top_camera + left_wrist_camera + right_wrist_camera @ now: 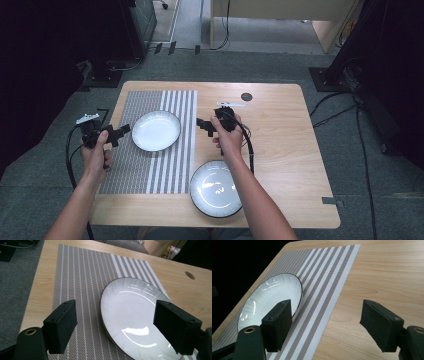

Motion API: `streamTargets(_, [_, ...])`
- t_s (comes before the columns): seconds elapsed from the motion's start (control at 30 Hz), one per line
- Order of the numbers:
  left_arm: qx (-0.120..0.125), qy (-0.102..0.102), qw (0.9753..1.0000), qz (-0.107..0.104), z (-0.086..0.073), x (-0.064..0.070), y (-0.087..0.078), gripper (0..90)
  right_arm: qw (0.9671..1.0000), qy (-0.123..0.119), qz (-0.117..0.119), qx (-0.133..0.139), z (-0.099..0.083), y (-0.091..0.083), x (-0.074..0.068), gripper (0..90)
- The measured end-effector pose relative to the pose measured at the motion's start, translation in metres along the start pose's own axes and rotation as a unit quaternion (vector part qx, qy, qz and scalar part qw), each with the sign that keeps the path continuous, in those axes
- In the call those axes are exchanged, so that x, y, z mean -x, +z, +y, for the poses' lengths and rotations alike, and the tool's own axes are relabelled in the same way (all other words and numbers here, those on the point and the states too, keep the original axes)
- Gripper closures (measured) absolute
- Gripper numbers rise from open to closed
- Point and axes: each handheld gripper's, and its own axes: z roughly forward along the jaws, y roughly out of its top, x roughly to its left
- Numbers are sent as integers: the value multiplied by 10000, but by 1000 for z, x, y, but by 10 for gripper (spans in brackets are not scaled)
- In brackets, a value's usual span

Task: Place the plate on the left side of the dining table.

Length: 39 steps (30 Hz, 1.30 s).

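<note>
A white plate with a dark rim (155, 130) lies on a grey and white striped placemat (150, 170) on the left half of the wooden table (285, 145). Just left of that plate, my left gripper (120, 134) is open and points at it. In the left gripper view the plate (135, 297) sits ahead between the spread jaws of the left gripper (116, 308), untouched. My right gripper (204, 126) hovers open over the mat's right edge, facing left. The right gripper view shows the plate (269, 295) at left, beyond the right gripper (327, 307). A second white plate (216, 188) rests on bare wood near the front edge, beside the right forearm.
A dark round cable hole (246, 96) sits near the table's back edge. Bare wood spreads over the right half of the table. Cables (350, 110) and black stand bases (325, 77) lie on the grey carpet around it, and a light wooden desk (280, 15) stands behind.
</note>
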Motion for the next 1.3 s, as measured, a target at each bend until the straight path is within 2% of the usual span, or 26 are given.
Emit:
streamTargets(0.1, [-24,62,10000,-69,-8,5,-4,180,10000,-24,-30,50,-2,-12,4,255])
streamTargets(0.17, [33,123,9996,-235,-13,7,-9,182,9999,-62,-41,68,-3,-20,6,249])
streamTargets(0.23, [81,169,9994,-274,-17,9,-13,184,9999,-117,-20,80,-6,-28,7,249])
streamTargets(0.33, [100,195,9997,-116,-20,11,-18,229,9996,-264,-49,37,-10,-38,9,246])
streamTargets(0.47, [55,287,9994,-160,-23,13,-22,201,9993,-353,-79,8,-17,-46,10,243])
streamTargets(0.53, [26,451,9990,15,-28,16,-25,202,9995,-321,-38,70,-23,-58,14,237])
streamTargets(0.57, [26,451,9990,15,-28,16,-25,204,9995,-321,-38,70,-23,-58,14,237])
streamTargets(0.6, [84,470,9988,145,-30,17,-27,204,9994,-318,-45,86,-24,-60,14,237])
streamTargets(0.63, [99,468,9987,190,-31,17,-29,212,9994,-329,-42,116,-26,-65,16,236])
streamTargets(0.73, [134,449,9986,251,-39,20,-33,208,9991,-398,-73,81,-33,-76,21,223])
streamTargets(1.0, [97,398,9990,154,-51,31,-40,188,9989,-432,-152,117,-45,-95,29,214])
streamTargets(1.03, [95,420,9989,165,-53,32,-41,181,9986,-471,-209,127,-48,-100,32,211])
streamTargets(1.3, [22,610,9978,269,-65,40,-46,177,9987,-400,-238,191,-62,-122,44,208])
